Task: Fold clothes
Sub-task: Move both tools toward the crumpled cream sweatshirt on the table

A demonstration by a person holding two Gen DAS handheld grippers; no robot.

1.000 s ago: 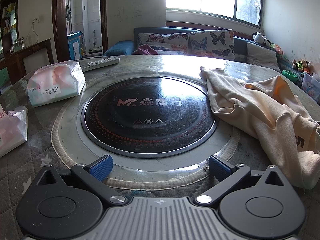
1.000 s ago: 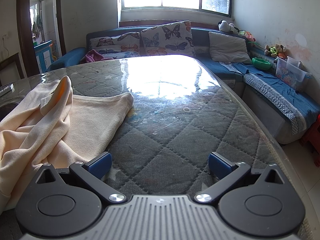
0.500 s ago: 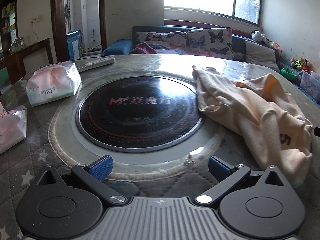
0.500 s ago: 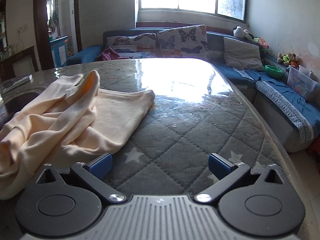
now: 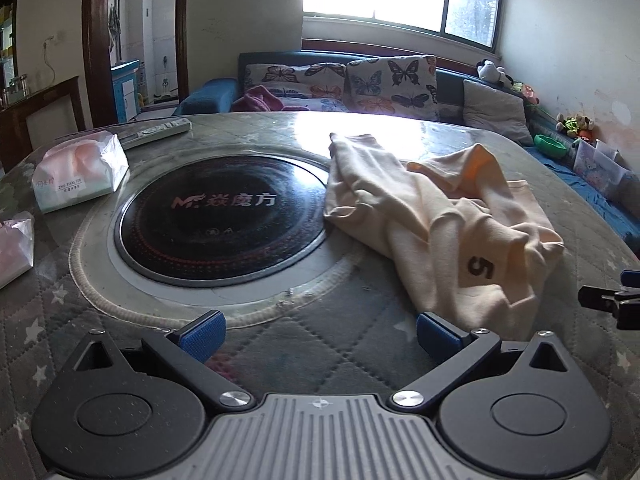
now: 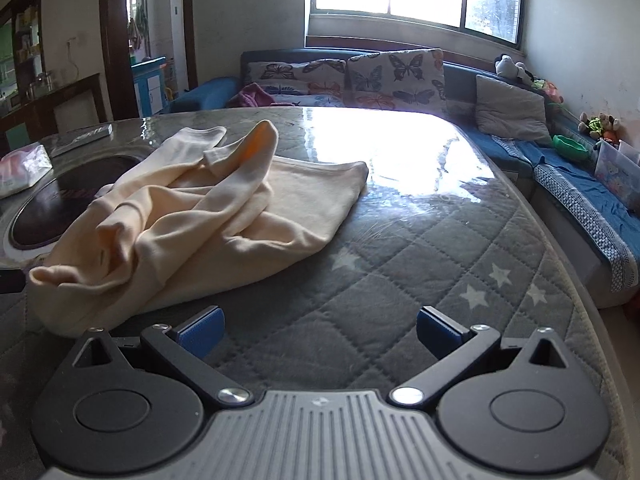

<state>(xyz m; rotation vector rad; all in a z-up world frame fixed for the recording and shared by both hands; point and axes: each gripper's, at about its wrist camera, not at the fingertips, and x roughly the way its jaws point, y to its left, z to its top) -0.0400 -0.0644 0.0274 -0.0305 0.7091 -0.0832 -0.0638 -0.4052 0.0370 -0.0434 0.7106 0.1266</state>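
Both grippers are spread wide, holding nothing. The left gripper [image 5: 318, 330] sees a "5" on the crumpled shirt [image 5: 436, 220] ahead to its right; the right gripper [image 6: 318, 330] doesn't, with the shirt [image 6: 192, 216] ahead-left on the surface [image 6: 420, 240].

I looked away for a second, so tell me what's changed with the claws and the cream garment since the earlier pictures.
Both claws have drawn back from the table's middle: the left claw now sees the whole cream garment, including its printed 5, and the right claw sees more of it too. Nothing was taken hold of or let go; both claws stay open and empty. The garment lies crumpled as before, and the tissue pack has not moved.
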